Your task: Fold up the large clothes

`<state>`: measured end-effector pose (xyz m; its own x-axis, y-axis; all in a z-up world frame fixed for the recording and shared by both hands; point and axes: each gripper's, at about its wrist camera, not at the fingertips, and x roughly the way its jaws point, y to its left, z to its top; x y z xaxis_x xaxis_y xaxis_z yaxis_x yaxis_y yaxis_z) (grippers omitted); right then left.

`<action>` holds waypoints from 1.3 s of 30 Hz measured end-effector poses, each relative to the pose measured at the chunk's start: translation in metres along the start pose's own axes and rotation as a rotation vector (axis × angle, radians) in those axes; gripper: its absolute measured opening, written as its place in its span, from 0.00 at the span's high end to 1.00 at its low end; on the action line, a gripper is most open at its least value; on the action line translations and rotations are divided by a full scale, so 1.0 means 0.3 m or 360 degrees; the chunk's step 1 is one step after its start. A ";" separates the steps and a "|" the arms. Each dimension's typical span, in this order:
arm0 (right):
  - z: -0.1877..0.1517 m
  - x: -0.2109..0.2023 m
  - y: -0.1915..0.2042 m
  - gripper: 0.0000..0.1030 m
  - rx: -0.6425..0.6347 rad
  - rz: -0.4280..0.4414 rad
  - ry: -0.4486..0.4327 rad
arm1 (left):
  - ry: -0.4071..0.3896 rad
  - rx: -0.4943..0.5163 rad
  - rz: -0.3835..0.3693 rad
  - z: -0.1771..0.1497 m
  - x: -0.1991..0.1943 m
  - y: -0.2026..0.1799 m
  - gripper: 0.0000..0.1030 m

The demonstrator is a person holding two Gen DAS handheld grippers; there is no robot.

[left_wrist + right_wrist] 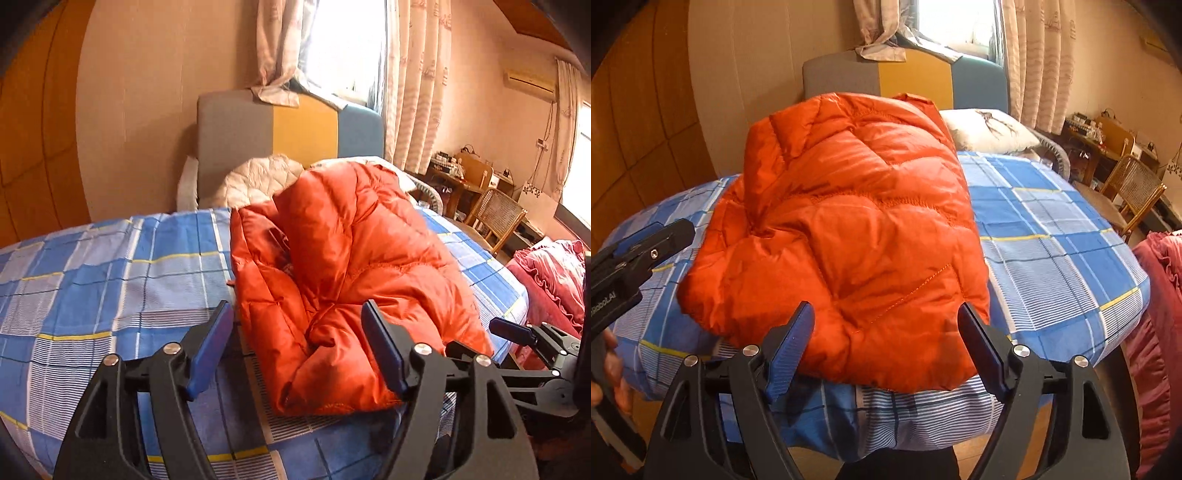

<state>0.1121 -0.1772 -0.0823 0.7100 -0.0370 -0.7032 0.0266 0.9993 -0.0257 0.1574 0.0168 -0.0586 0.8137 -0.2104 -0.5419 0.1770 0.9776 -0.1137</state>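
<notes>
An orange down jacket (842,236) lies folded in a puffy heap near the foot edge of the bed (1052,236), on its blue plaid sheet. The left hand-held gripper (297,350) and right hand-held gripper (886,354) both hover with jaws apart, gripping nothing. A grey, yellow and blue headboard (288,125) stands under the curtained window (347,44); a rattan chair (1134,192) sits beside the bed.

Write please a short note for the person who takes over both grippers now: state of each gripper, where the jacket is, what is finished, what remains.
Left gripper: open, holding nothing, just off the jacket's near left edge.
Right gripper: open, empty, at the near edge of the bundle.
Orange puffer jacket: lies folded into a thick bundle on the blue checked bedsheet, near the foot of the bed, free of both grippers.
Done: folds appear made; jacket released.
Left: it looks puffy and uneven, so perhaps press or square it; I cannot tell if another fold is intended.
</notes>
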 end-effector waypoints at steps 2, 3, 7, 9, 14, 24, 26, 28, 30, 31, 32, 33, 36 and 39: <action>0.006 -0.030 0.007 0.23 -0.0001 -0.0004 -0.0031 | -0.0019 0.0003 0.0014 0.002 -0.024 -0.007 0.29; 0.009 -0.043 0.008 0.23 -0.0004 -0.0005 -0.0043 | -0.0034 0.0004 0.0017 0.003 -0.037 -0.008 0.28; 0.024 -0.091 0.010 0.22 -0.0002 -0.0050 -0.0087 | -0.0062 0.0008 0.0041 0.004 -0.074 -0.020 0.25; 0.030 -0.112 0.001 0.14 0.0031 -0.0085 -0.0093 | -0.0063 0.0000 0.0045 0.001 -0.086 -0.020 0.21; 0.045 -0.168 -0.010 0.03 0.0125 -0.0226 -0.0137 | -0.0093 -0.0032 0.0087 -0.023 -0.116 -0.010 0.06; 0.019 -0.222 0.045 0.03 0.0154 -0.0350 -0.0230 | -0.0134 -0.0039 0.0222 -0.063 -0.182 0.005 0.02; 0.015 -0.229 0.044 0.03 0.0160 -0.0336 -0.0250 | -0.0137 -0.0033 0.0231 -0.067 -0.192 0.000 0.02; 0.012 -0.233 0.045 0.03 0.0158 -0.0351 -0.0275 | -0.0145 -0.0033 0.0250 -0.070 -0.201 -0.002 0.02; 0.012 -0.238 0.044 0.03 0.0155 -0.0353 -0.0293 | -0.0156 -0.0032 0.0250 -0.071 -0.210 -0.010 0.02; 0.012 -0.239 0.044 0.03 0.0152 -0.0354 -0.0298 | -0.0161 -0.0032 0.0254 -0.071 -0.214 -0.010 0.02; 0.011 -0.239 0.044 0.03 0.0143 -0.0355 -0.0301 | -0.0163 -0.0029 0.0253 -0.071 -0.218 -0.012 0.02; 0.010 -0.240 0.045 0.03 0.0139 -0.0354 -0.0302 | -0.0161 -0.0028 0.0256 -0.071 -0.220 -0.014 0.02; 0.008 -0.241 0.040 0.03 0.0145 -0.0352 -0.0308 | -0.0150 -0.0026 0.0261 -0.067 -0.218 -0.022 0.02; 0.006 -0.235 0.023 0.03 0.0174 -0.0352 -0.0294 | -0.0136 -0.0050 0.0239 -0.067 -0.214 -0.027 0.02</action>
<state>0.0635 -0.1677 -0.0315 0.7941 -0.2632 -0.5478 0.2634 0.9614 -0.0801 0.0927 0.0224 -0.0396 0.8741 -0.0603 -0.4819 0.0337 0.9974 -0.0638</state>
